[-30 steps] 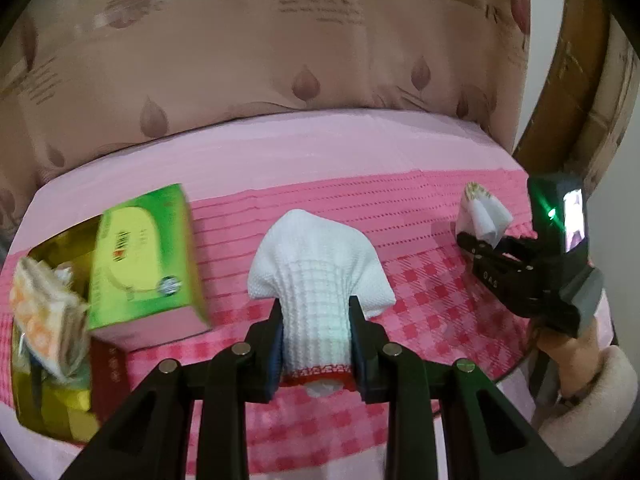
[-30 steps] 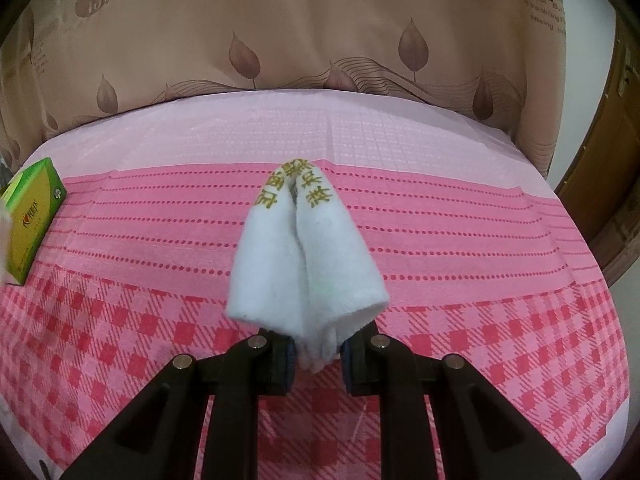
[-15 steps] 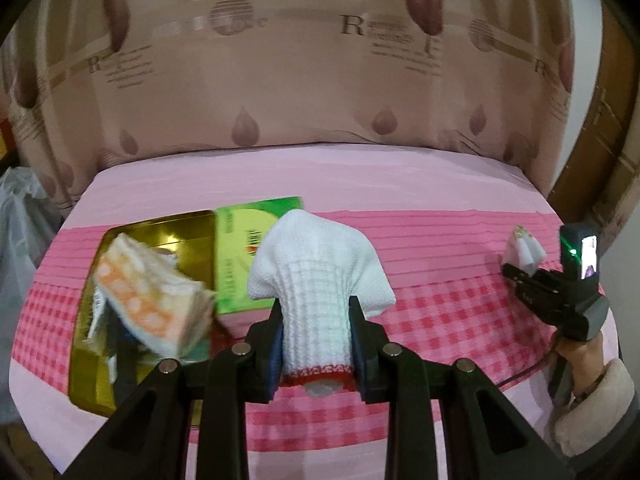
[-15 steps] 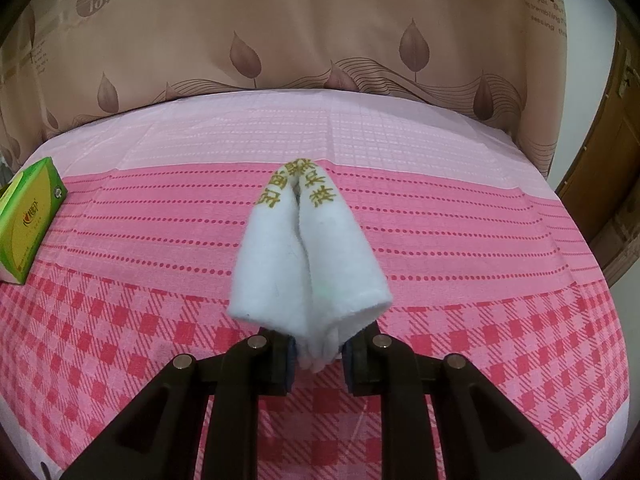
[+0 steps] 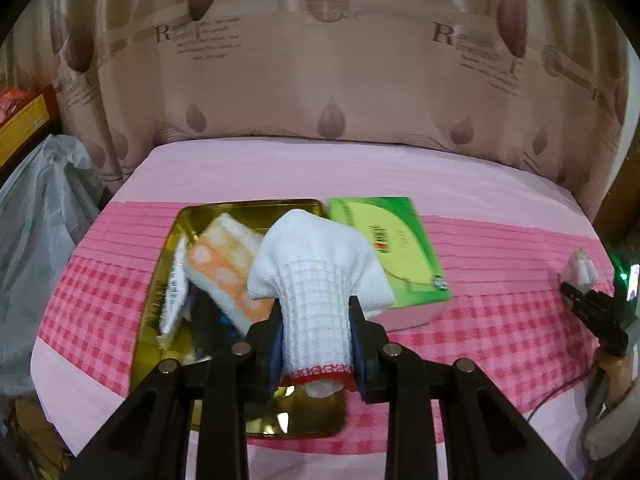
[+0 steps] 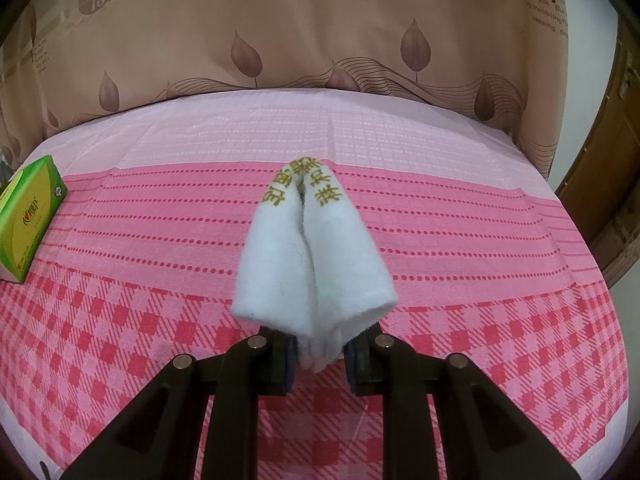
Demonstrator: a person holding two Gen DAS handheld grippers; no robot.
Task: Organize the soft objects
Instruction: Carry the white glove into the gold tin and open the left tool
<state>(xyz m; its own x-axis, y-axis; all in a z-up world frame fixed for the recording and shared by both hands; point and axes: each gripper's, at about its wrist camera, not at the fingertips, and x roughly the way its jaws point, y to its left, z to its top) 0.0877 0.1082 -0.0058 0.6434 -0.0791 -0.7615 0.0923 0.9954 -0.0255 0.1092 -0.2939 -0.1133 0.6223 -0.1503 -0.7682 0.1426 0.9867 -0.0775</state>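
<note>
Left tool (image 5: 316, 334) clamps white glove (image 5: 318, 280) — long axis pointing away, over tin (image 5: 248, 210).

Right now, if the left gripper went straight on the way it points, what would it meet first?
Probably the gold tin and the orange-and-white pack inside it, beyond the white glove held by the left gripper; depth is unclear.

I am seeing a white waffle-knit cloth (image 5: 320, 280) with a red hem, showing against a gold tin (image 5: 248, 208). An orange sponge with pale dots (image 5: 224, 264) is lying inside. A green and yellow box (image 5: 400, 248) is sitting on a desk cloth (image 6: 480, 280) banded pale pink, dotted pink and red-pink check. I am viewing a white towel (image 6: 312, 272) lettered in gold. Behind, a beige curtain (image 6: 320, 40) is showing brown leaves.
</note>
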